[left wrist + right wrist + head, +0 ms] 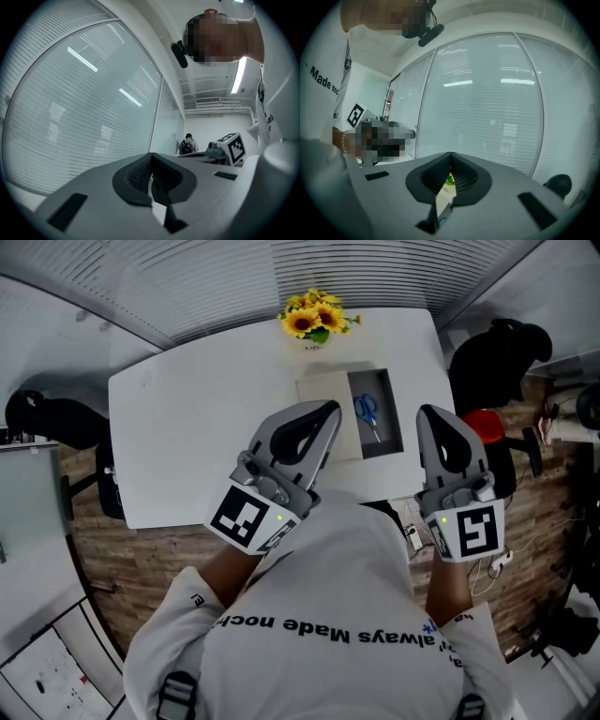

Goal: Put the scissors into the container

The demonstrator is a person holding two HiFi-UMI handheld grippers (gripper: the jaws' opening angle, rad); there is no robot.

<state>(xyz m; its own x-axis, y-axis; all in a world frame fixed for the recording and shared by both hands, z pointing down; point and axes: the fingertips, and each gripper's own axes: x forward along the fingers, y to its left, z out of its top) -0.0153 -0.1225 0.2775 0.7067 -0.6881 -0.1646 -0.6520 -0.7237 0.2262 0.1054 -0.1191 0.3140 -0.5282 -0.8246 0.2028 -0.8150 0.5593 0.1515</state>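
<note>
head view: white surface (187, 427) with the grey container (390, 444) on its right half, back from the near edge. the blue-handled scissors (367, 414) lay flat inside the container, handles toward the far end, blades toward the person, looked closed. a pale flat panel (323, 390) sat just beside the container's left side, partly covered in the picture by the left gripper (328, 413). a bunch of sunflowers (314, 320) stood at the far edge of the surface, beyond the container. both grippers were held up in front of the person's chest over the near edge, apart from the container and the scissors. the right gripper (431, 418) showed just right of the container in the picture, the left one overlapped the panel. left gripper view: fingers (136, 173) pressed together at the tips, nothing between them, pointed toward window blinds (70, 117), with the right gripper's marker cube (233, 147) off to the right. right gripper view: fingers (464, 176) also pressed together at the tips, nothing pinched, only a sliver of background showed through the slit below the tips. one black chair (52, 418) stood left of the surface, another black chair (497, 357) stood at the right, and there was wooden floor (131, 559) below.
</note>
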